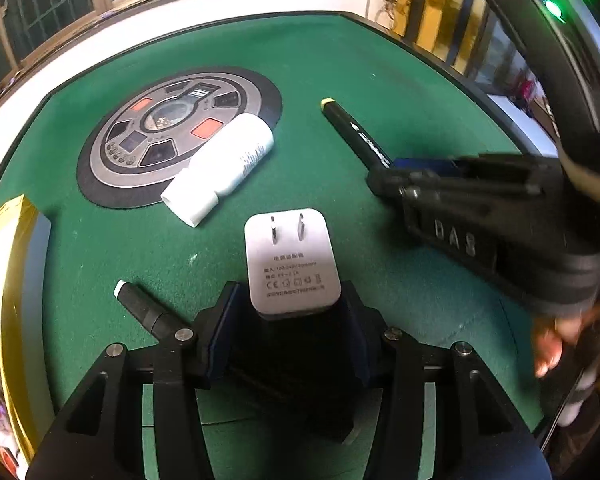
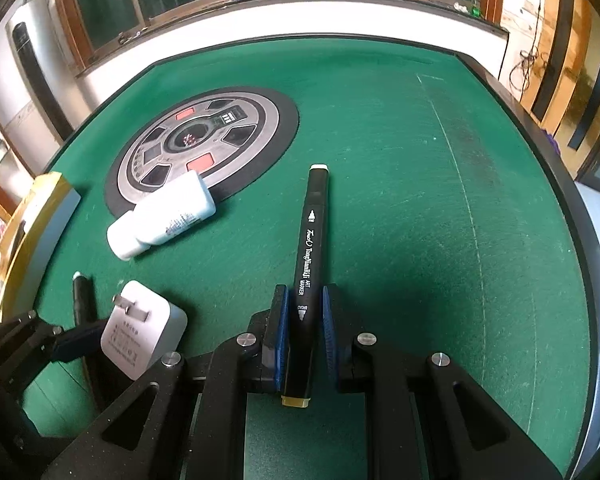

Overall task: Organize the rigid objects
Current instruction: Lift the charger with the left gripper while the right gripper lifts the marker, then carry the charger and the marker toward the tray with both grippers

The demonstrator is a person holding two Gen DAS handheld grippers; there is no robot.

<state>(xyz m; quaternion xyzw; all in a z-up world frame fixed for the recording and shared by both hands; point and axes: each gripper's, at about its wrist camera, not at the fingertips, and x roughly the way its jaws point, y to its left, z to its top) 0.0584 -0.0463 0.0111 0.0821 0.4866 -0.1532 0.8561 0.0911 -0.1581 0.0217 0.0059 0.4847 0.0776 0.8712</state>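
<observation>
Jaws of right gripper [image 2: 304, 344] clamp black marker [image 2: 309, 264].

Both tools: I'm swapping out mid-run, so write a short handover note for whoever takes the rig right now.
Left tool: holds the white charger, prongs pointing away, just above the green table.
Right tool: shut on a black marker, gripped near its yellow-capped end.
On the table: a white bottle lying partly over the round centre panel; a second marker, white-capped, beside the left tool; a yellow box at the left edge.
Done: two items picked up.
Left: place both; bottle and second marker are untouched.
</observation>
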